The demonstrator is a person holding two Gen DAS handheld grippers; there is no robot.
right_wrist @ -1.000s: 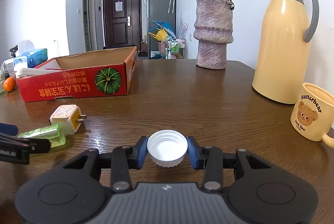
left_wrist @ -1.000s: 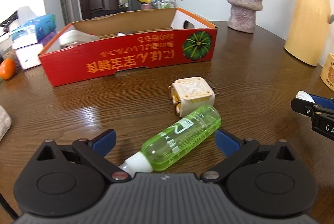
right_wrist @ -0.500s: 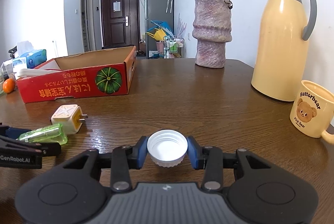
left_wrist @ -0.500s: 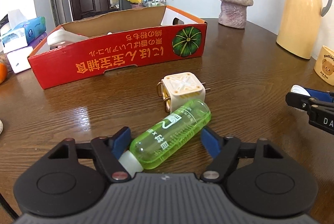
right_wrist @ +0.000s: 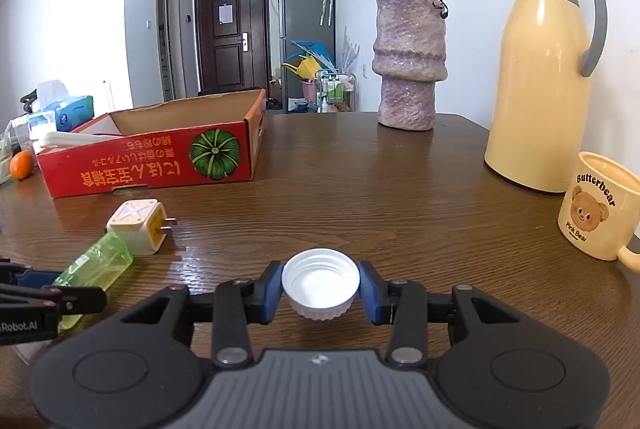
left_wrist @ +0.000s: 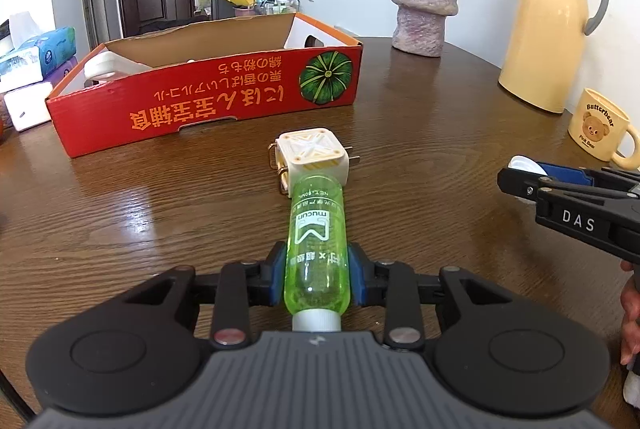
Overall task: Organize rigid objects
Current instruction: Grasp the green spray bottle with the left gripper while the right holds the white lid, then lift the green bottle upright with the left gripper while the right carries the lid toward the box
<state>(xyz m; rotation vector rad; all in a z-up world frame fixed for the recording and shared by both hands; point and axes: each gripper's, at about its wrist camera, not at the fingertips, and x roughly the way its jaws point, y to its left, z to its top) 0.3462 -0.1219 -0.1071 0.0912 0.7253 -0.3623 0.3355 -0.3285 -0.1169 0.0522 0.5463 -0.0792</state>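
My left hand-held gripper (left_wrist: pixel 316 279) has just clamped the green plastic bottle (left_wrist: pixel 316 249) mid-body for boxing; my right hand-held gripper (right_wrist: pixel 320 287) grips the white ribbed cap (right_wrist: pixel 320 279), ready for the red cardboard box (left_wrist: pixel 208 97).

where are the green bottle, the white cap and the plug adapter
green bottle (left_wrist: pixel 316 249), left wrist view, on its labelled body between the pads
white cap (right_wrist: pixel 320 279), right wrist view, on its hollow inside
plug adapter (left_wrist: pixel 312 151), left wrist view, on its patterned top face

Wooden table (right_wrist: pixel 400 189) bears red box (right_wrist: pixel 152 165), charger (right_wrist: pixel 138 225), vase (right_wrist: pixel 410 65), thermos (right_wrist: pixel 540 77), mug (right_wrist: pixel 592 205)
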